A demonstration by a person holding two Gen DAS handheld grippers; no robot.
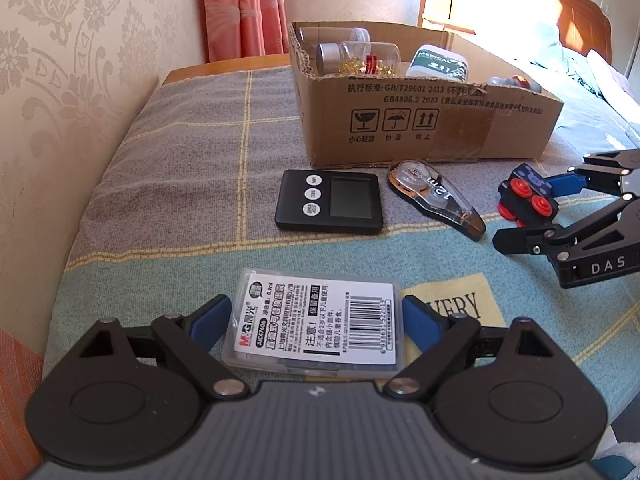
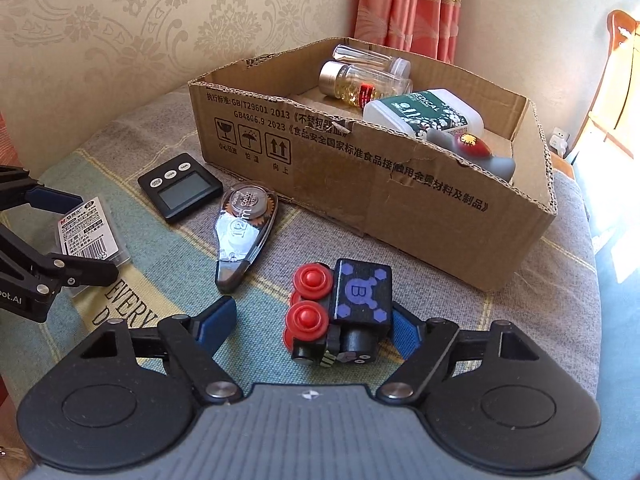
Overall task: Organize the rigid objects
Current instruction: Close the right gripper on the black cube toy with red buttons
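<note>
My left gripper (image 1: pixel 316 320) is open, its blue fingers on either side of a clear plastic case with a white barcode label (image 1: pixel 314 326) lying on the cloth; the case also shows in the right wrist view (image 2: pixel 90 232). My right gripper (image 2: pixel 312 326) is open around a black toy train with red wheels (image 2: pixel 340 312); its right finger is beside the toy, its left finger apart from it. The toy also shows in the left wrist view (image 1: pixel 528 200). A black digital timer (image 1: pixel 330 202) and a clear correction tape dispenser (image 1: pixel 436 198) lie in front of a cardboard box (image 1: pixel 420 120).
The cardboard box (image 2: pixel 400 184) holds glass vials (image 2: pixel 360 80), a white medical bottle (image 2: pixel 424 114) and a grey toy (image 2: pixel 480 152). A checked cloth (image 1: pixel 180 168) covers the surface. A wall stands at left, a pink curtain (image 1: pixel 244 4) behind, a bed at right.
</note>
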